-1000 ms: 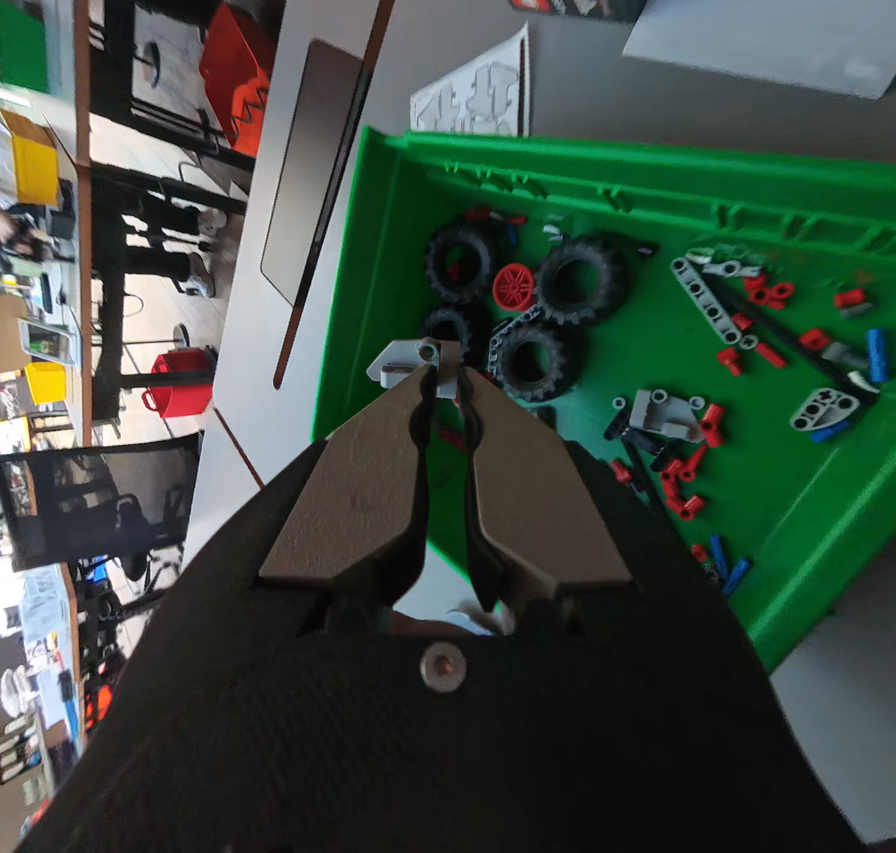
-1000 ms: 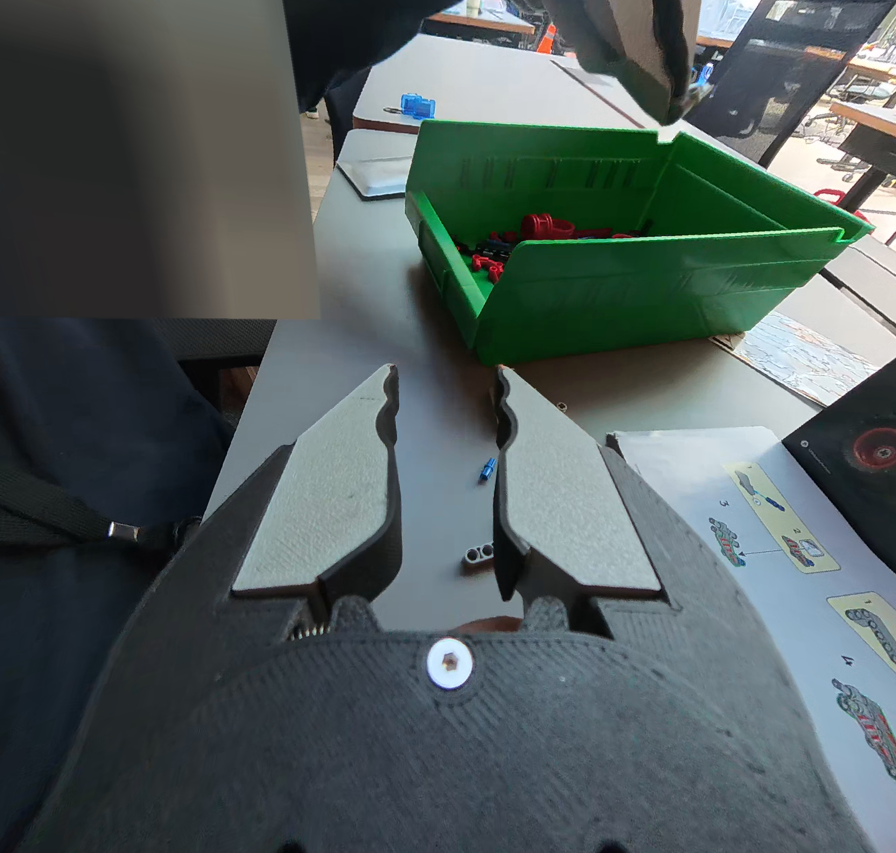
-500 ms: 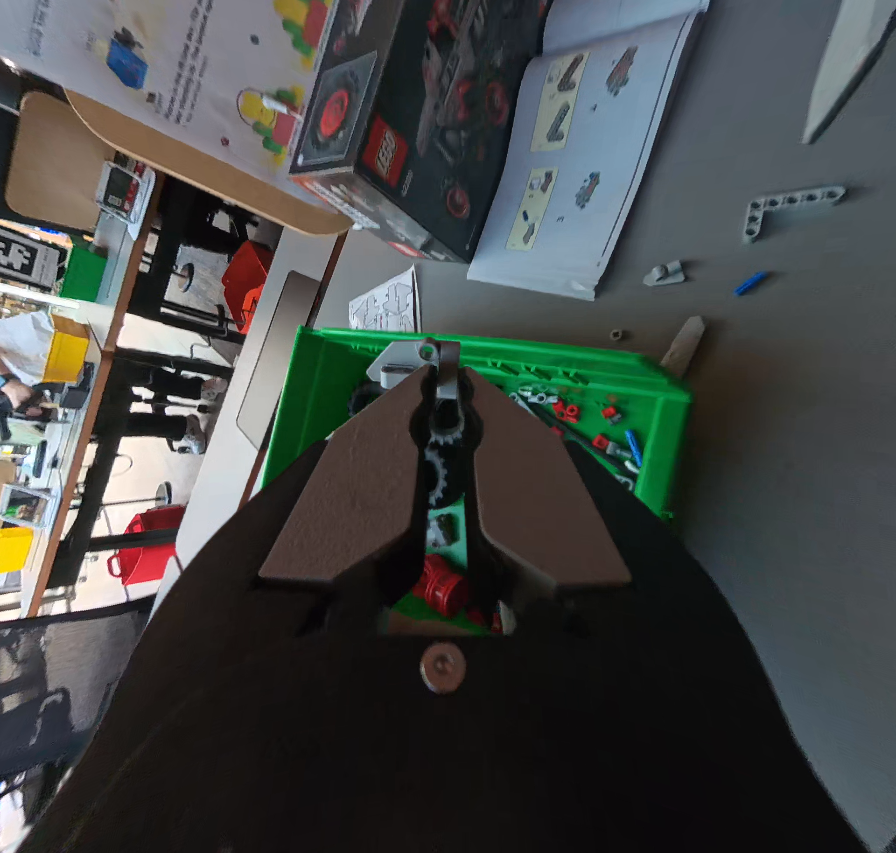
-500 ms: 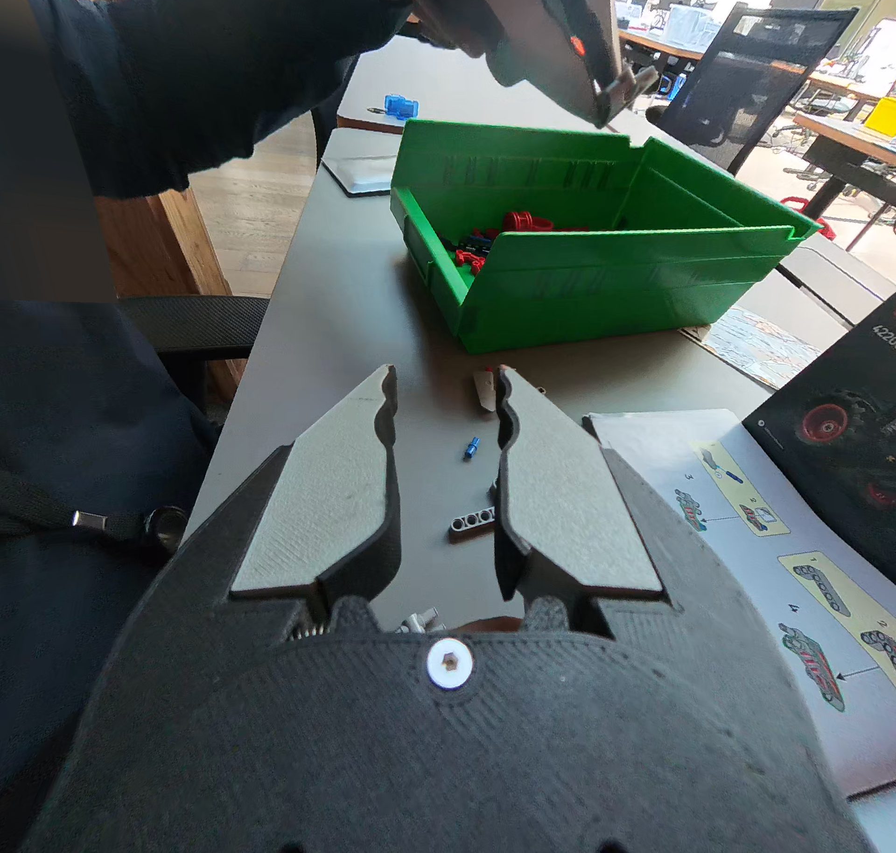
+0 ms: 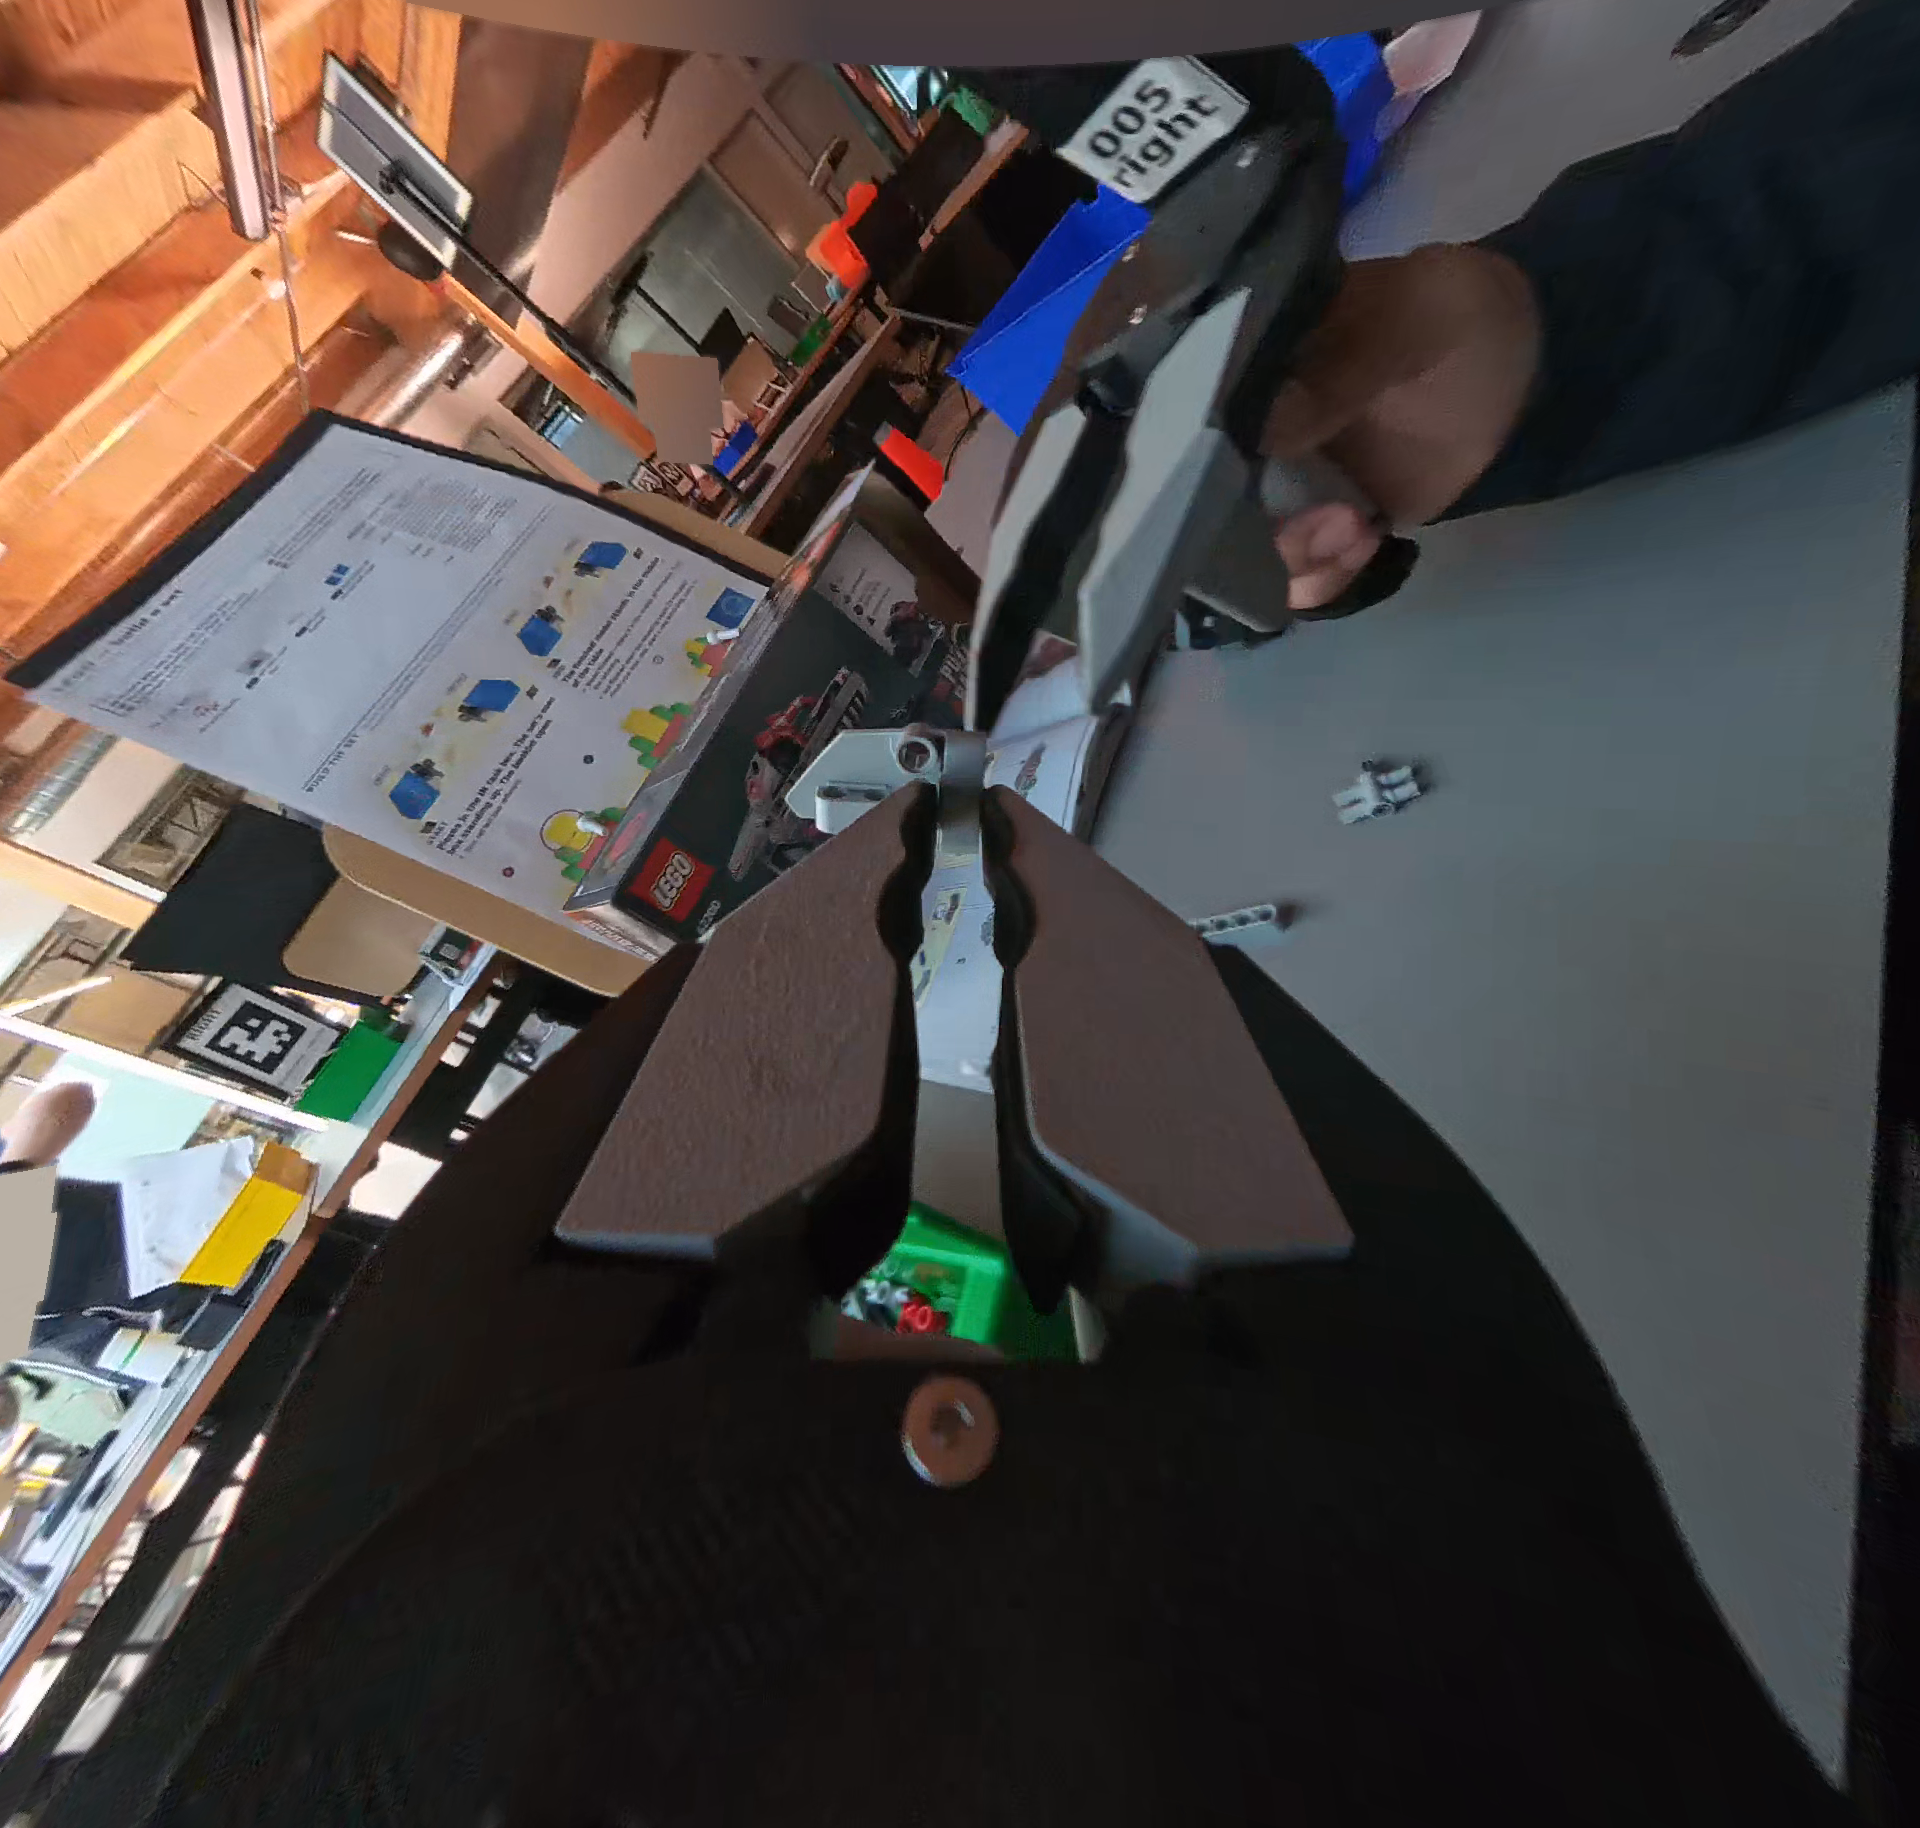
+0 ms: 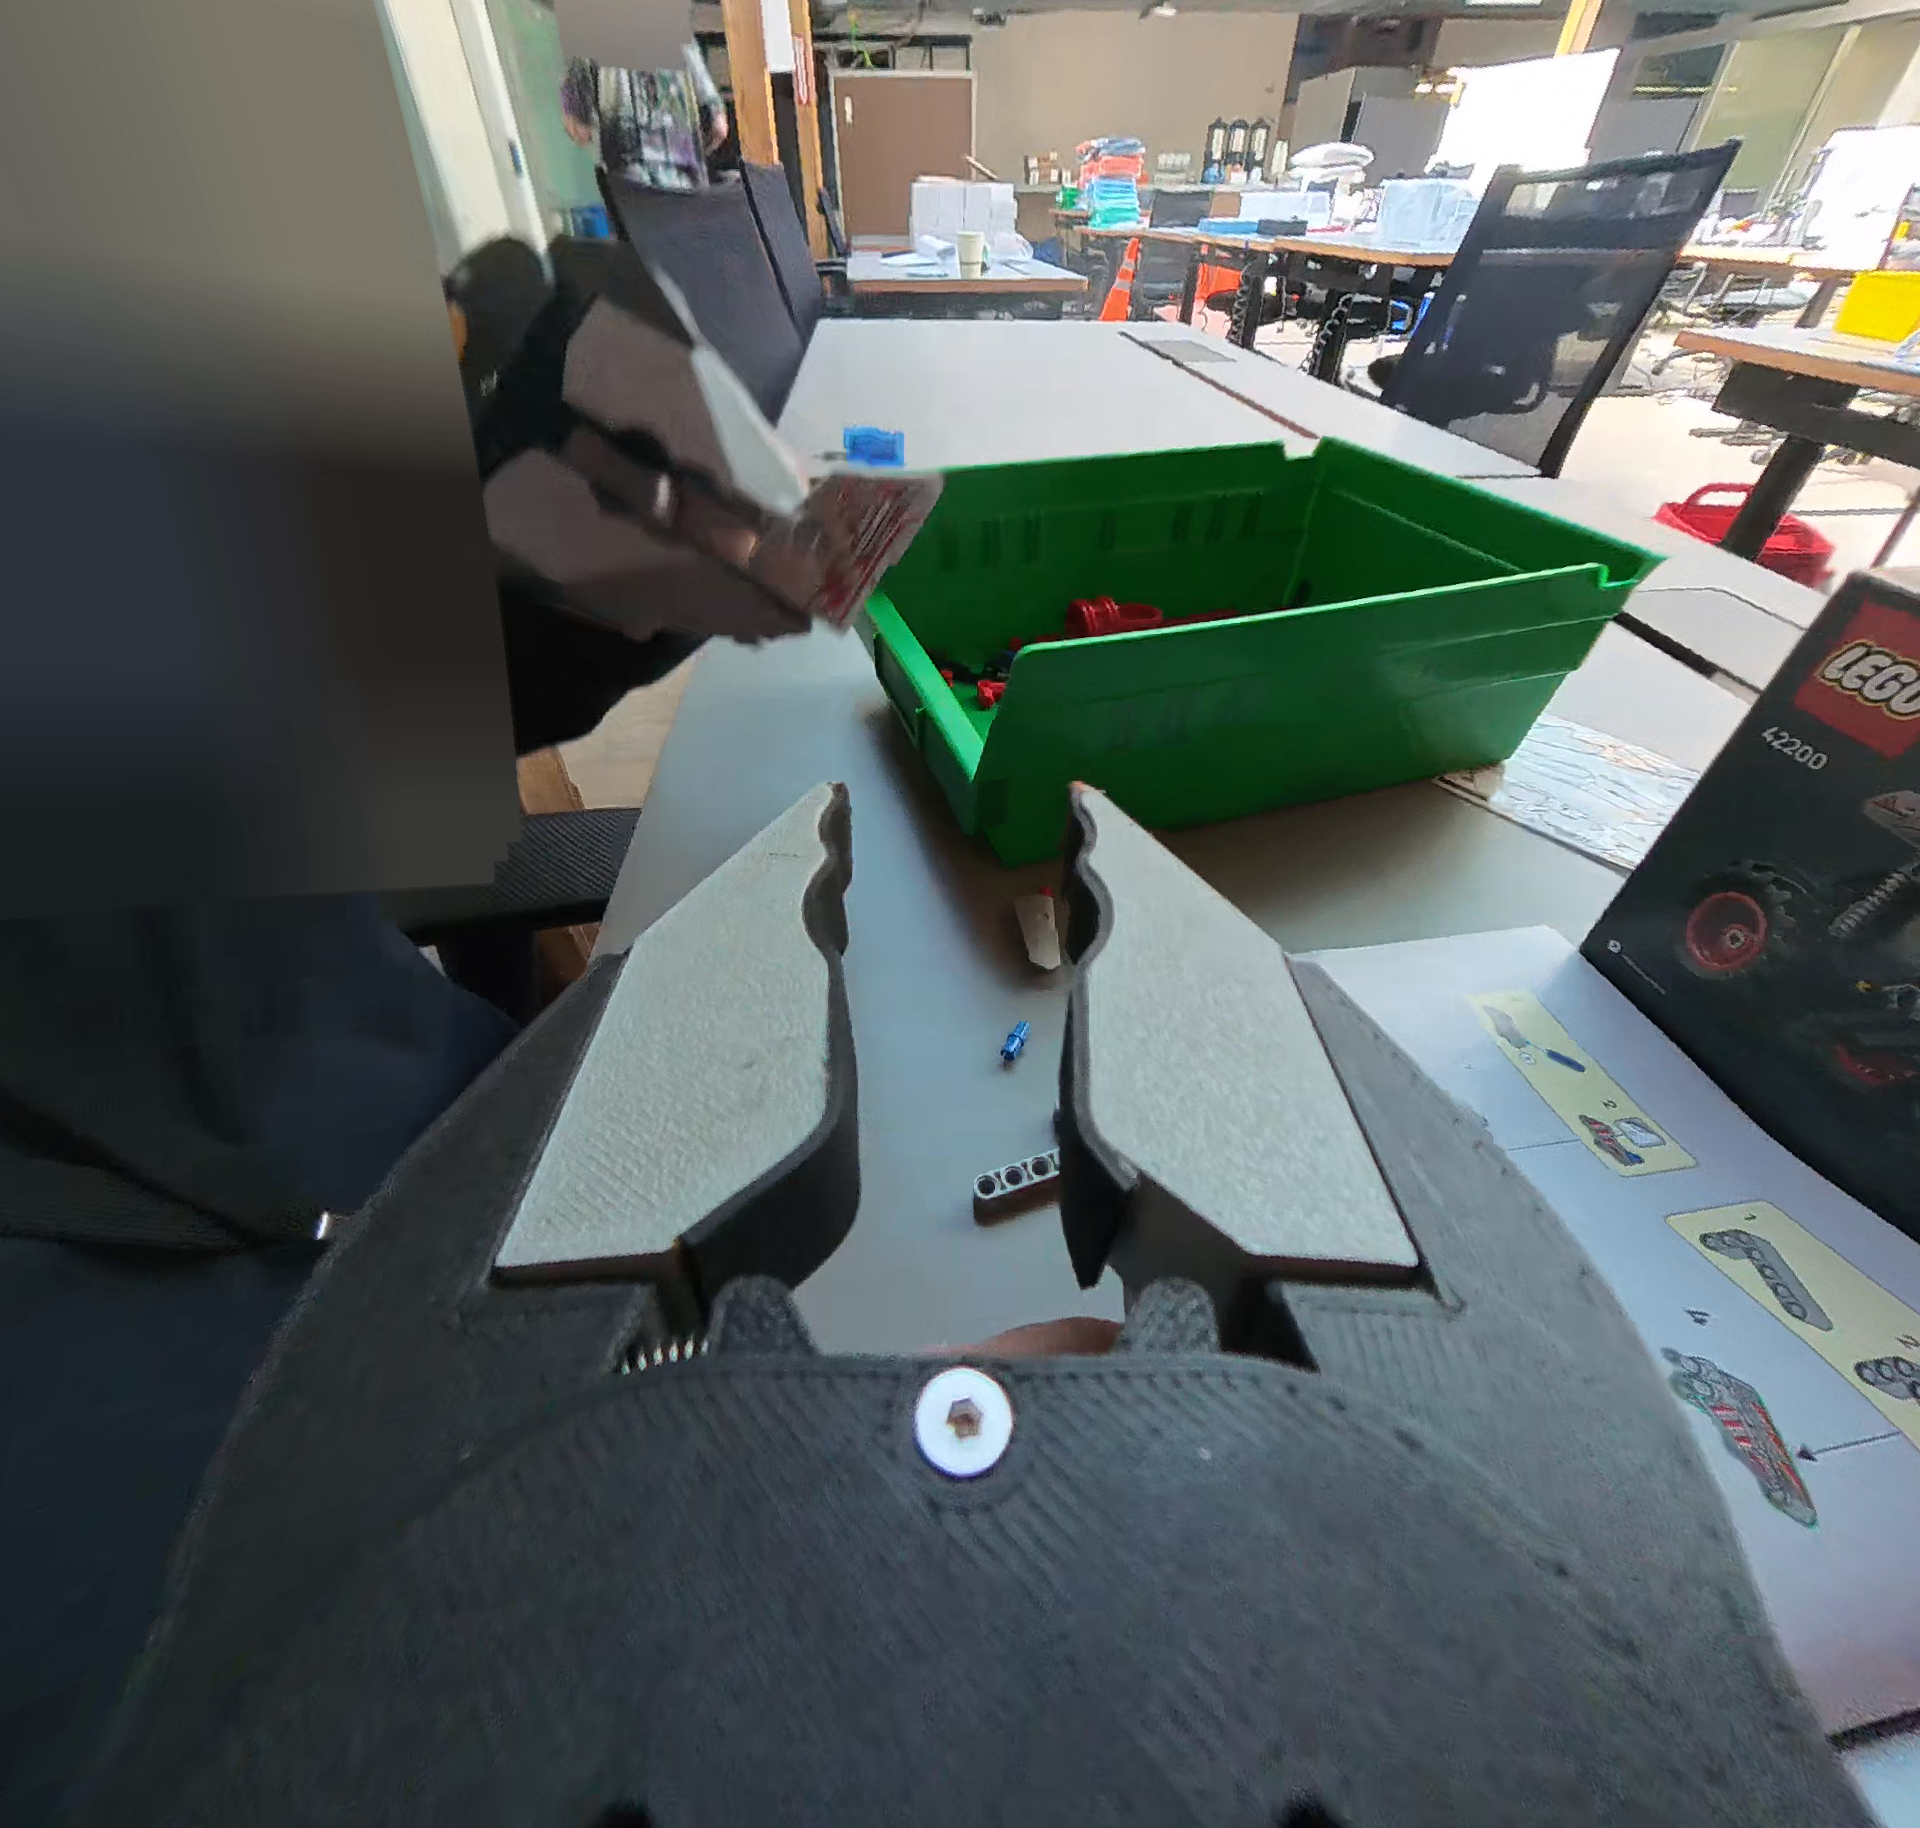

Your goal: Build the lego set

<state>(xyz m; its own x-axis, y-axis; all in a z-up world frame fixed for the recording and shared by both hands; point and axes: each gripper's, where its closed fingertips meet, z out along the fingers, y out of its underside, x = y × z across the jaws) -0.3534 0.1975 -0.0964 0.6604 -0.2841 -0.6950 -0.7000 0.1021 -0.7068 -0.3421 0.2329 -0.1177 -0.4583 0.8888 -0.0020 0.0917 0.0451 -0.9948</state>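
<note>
1. the left hand-held gripper (image 5: 951,791) has its two flat tan fingers nearly together, pinching a small light grey plastic lego connector piece (image 5: 883,770) at the very tips; the piece sticks out to the left of the tips and is held up in the air, above the grey bench (image 5: 1558,843).
2. the right hand-held gripper (image 6: 961,822) is parted with nothing between its fingers, low over the bench.
3. lying between and just beyond its fingers on the bench are a short dark grey holed lego beam (image 6: 1016,1181), partly hidden by the right finger, and a tiny blue lego pin (image 6: 1015,1040) a little farther off.
4. the beam's long axis runs left to right, across the fingers' line, so this gripper is much the nearer one to take it; the left one is raised off to the far left, near the deep green plastic bin of loose lego parts (image 6: 1299,718).
5. the likely next step is joining the held connector to a bench part, so the two grippers must come together over the open white instruction booklet (image 6: 1610,1103).
6. writing shows on the black lego set box (image 6: 1818,895), on a white printed sheet (image 5: 395,635) propped behind it and on a white tag (image 5: 1148,131) on the right gripper; there is also a black-and-white square marker (image 5: 249,1040).
</note>
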